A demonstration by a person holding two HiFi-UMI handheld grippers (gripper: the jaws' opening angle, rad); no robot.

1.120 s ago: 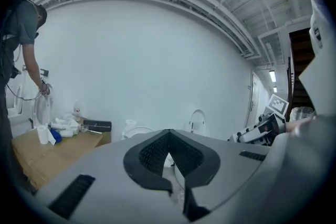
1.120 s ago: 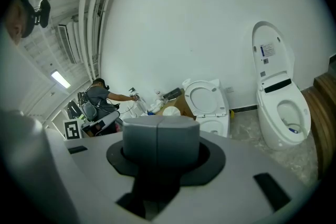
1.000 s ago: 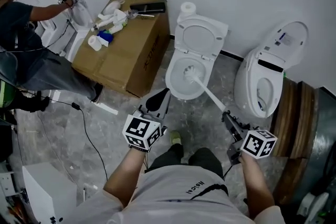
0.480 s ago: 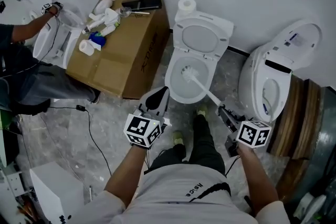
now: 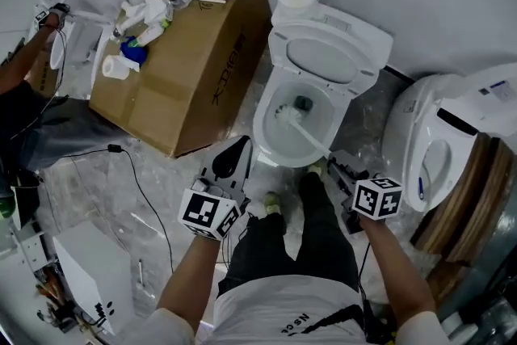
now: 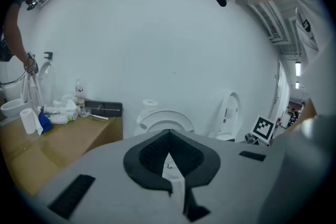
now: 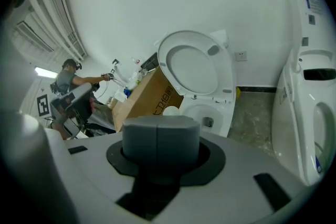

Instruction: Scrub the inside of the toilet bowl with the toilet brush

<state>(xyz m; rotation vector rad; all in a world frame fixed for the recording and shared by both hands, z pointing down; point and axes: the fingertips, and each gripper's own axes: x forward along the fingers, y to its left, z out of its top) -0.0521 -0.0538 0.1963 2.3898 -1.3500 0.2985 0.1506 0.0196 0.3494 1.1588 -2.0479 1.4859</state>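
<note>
brown cardboard box point(image 5: 186, 69): dark print on its side, too blurry to read | person's white shirt point(image 5: 283, 311): small dark word, upside down, letters not clear | second white toilet at the right point(image 5: 452, 133): tiny blue label, cannot be read

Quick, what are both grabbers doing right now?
Left gripper: shut, holding nothing.
Right gripper: shut on the white long-handled toilet brush.

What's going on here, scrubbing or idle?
A person stands over the white ceramic toilet with its lid up. The right hand-held gripper is shut on the white long-handled toilet brush, whose bristle head sits down inside the bowl. The left hand-held gripper is shut and empty, held near the bowl's front rim.
</note>
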